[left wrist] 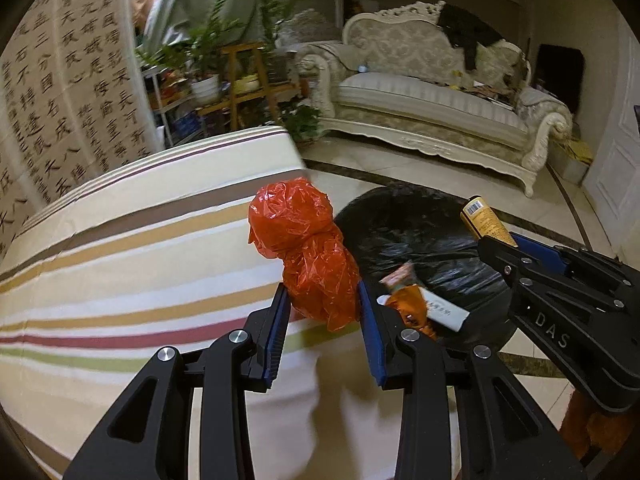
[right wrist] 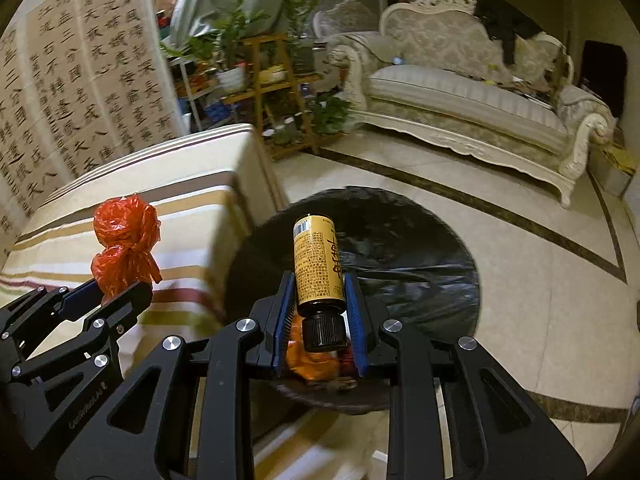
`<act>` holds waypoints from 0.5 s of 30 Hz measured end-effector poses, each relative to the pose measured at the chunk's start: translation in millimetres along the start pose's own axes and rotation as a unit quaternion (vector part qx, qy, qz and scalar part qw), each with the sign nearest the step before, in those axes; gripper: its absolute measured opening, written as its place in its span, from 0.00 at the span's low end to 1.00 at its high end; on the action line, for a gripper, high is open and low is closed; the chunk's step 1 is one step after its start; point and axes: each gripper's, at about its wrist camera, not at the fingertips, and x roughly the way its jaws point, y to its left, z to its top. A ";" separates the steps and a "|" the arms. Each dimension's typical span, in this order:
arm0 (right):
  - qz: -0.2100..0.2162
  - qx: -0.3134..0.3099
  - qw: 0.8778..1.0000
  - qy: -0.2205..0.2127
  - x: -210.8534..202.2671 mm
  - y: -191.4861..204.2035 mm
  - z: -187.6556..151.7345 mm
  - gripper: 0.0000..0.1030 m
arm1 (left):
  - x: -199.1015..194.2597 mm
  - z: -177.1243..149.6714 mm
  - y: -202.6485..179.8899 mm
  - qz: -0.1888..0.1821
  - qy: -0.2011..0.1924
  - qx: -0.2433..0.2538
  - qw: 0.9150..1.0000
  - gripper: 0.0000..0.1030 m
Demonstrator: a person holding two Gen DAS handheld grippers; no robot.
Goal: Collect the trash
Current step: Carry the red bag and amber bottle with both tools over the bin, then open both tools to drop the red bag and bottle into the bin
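My left gripper (left wrist: 322, 300) is shut on a knotted red plastic bag (left wrist: 304, 248), held up over the table's right edge beside the bin; it also shows in the right wrist view (right wrist: 126, 246). My right gripper (right wrist: 320, 304) is shut on a yellow bottle (right wrist: 318, 264) with a black cap, held above a bin lined with a black trash bag (right wrist: 400, 264). The bottle's end (left wrist: 484, 216) and the right gripper (left wrist: 520, 256) show in the left wrist view. Inside the bin (left wrist: 420, 236) lie an orange wrapper (left wrist: 412, 304) and a white packet (left wrist: 444, 312).
A table with a striped cloth (left wrist: 140, 264) stands left of the bin. A cream sofa (left wrist: 432, 104) with clutter is across the tiled floor (right wrist: 520, 280). Plant shelves (left wrist: 240, 80) and a calligraphy wall hanging (left wrist: 60, 100) stand behind the table.
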 end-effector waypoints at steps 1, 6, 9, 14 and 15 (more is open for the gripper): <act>-0.004 0.005 1.000 0.000 1.8 -5.7 0.0 0.24 | 3.3 2.4 -3.6 -0.002 0.001 0.003 1.000 0.34; -0.019 0.019 1.000 -0.002 8.2 -27.5 1.2 0.24 | 13.3 9.6 -21.1 -0.004 0.000 0.017 1.000 0.34; -0.025 0.025 0.999 0.001 14.1 -35.1 2.1 0.24 | 19.0 12.1 -26.3 -0.005 0.000 0.022 1.000 0.34; -0.029 0.038 0.999 0.010 25.5 -45.9 2.2 0.25 | 25.0 12.4 -31.9 0.004 -0.004 0.028 1.000 0.56; -0.027 0.040 0.999 0.012 26.7 -46.9 1.9 0.28 | 25.0 12.6 -30.6 0.004 -0.006 0.027 1.000 0.57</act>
